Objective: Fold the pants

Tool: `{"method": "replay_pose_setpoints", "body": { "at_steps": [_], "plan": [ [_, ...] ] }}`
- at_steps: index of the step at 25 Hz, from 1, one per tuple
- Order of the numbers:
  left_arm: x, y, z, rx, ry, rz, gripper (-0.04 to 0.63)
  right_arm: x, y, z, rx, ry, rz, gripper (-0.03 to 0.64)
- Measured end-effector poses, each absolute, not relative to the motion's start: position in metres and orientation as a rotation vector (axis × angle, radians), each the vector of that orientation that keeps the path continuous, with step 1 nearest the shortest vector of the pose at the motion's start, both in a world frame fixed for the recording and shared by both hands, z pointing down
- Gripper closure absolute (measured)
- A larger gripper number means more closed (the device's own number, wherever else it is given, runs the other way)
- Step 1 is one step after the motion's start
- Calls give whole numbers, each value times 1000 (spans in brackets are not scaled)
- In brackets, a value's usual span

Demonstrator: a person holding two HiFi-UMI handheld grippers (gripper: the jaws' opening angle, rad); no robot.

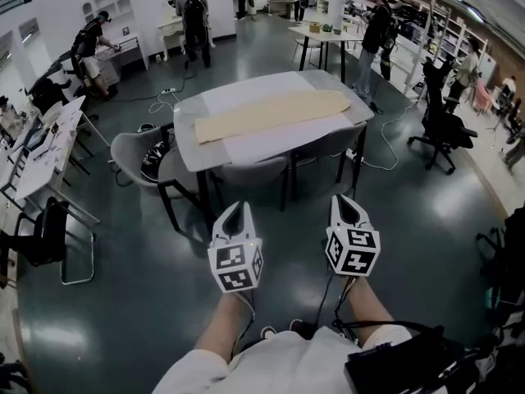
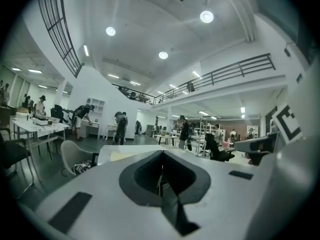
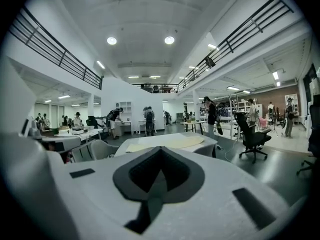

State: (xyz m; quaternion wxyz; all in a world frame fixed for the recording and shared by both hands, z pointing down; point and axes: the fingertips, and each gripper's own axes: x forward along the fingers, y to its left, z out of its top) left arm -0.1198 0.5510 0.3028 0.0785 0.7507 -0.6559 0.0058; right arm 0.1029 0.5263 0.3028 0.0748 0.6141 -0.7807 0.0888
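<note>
The cream pants (image 1: 271,113) lie flat and lengthwise on a white sheet over the grey table (image 1: 188,149) in the middle of the room. The left gripper (image 1: 236,207) and the right gripper (image 1: 343,199) are both held low in front of me, well short of the table and touching nothing. Each points toward the table. In the left gripper view the jaws (image 2: 161,155) meet with nothing between them. The right gripper (image 3: 160,151) is likewise shut and empty, with the pants (image 3: 165,143) showing beyond its tips.
A grey chair (image 1: 134,156) stands at the table's left corner and another (image 1: 254,172) is tucked under its near side. A black office chair (image 1: 443,125) is to the right. People stand at desks along the back, and a cable (image 1: 385,150) runs over the dark floor.
</note>
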Motion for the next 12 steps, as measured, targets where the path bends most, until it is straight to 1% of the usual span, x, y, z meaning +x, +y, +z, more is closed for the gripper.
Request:
{"method": "replay_pose_setpoints", "body": {
  "at_steps": [3, 6, 12],
  "plan": [
    [-126, 545, 313, 2252, -1941, 27, 589, 96, 527, 315, 1850, -2308, 284, 624],
    [-114, 532, 322, 2258, -1902, 46, 589, 107, 519, 322, 1864, -2278, 313, 624],
    [-111, 484, 336, 2274, -1861, 77, 589, 111, 475, 331, 1895, -2255, 338, 624]
  ]
}}
